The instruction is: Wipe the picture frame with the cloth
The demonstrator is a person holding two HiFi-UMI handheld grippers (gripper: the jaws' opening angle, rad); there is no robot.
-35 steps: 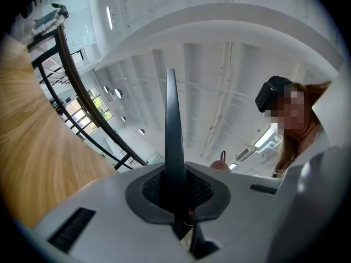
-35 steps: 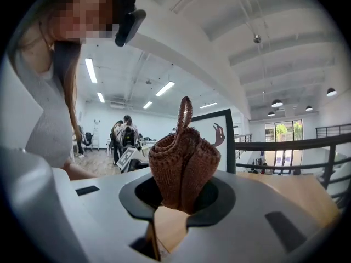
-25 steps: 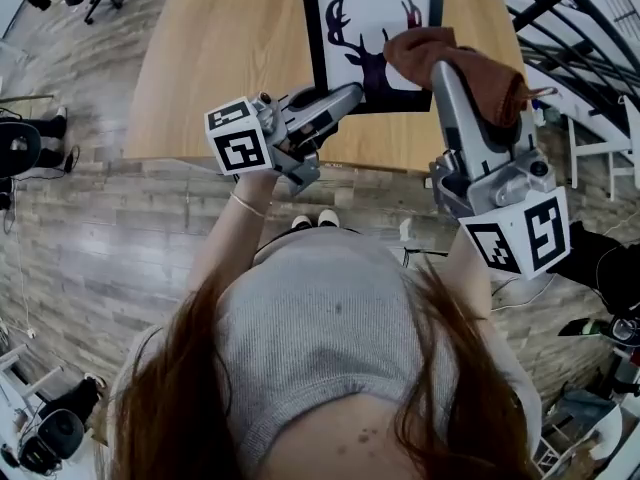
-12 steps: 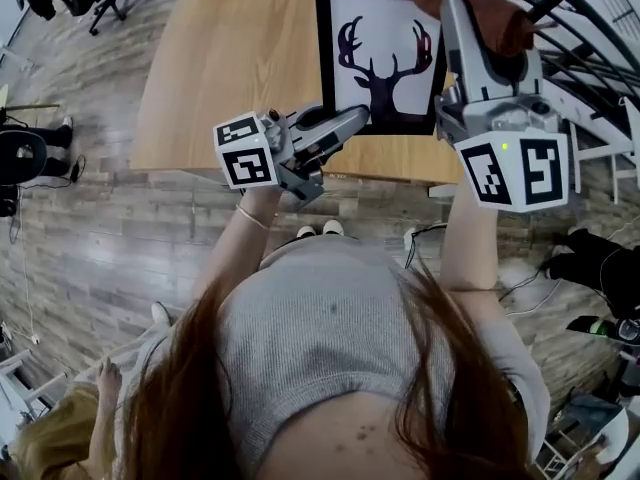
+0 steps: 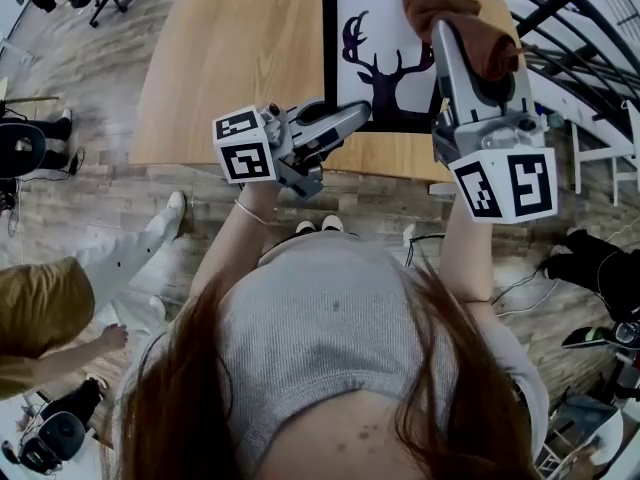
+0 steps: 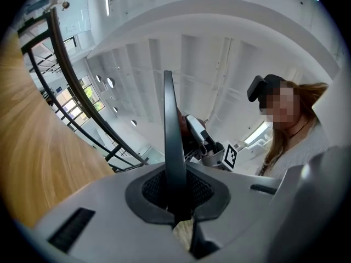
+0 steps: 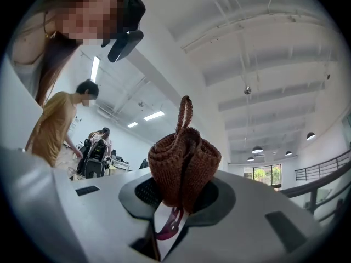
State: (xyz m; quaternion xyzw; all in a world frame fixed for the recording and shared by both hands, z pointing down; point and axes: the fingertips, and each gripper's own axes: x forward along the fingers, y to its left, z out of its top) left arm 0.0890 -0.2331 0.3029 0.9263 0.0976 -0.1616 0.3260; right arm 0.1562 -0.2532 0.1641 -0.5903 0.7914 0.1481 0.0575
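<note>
Frame (image 5: 350, 78) and cloth (image 5: 470, 28), one of each, over one table (image 5: 240, 58).
I am clamping my left gripper (image 5: 362, 113) tight on the frame's lower left edge, its thin dark rim standing between the jaws. My right gripper (image 5: 448, 30) is squeezing the bunched cloth between its jaws at the frame's upper right corner. Both my grippers are gripping, and the single deer print (image 5: 385, 68) is facing me.

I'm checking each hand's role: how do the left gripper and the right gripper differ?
The left gripper is clamped on the thin black edge of the picture frame; the right gripper on a bunched brown cloth. The left gripper grips the frame's near edge, the right gripper works at its right side. Both are shut.
</note>
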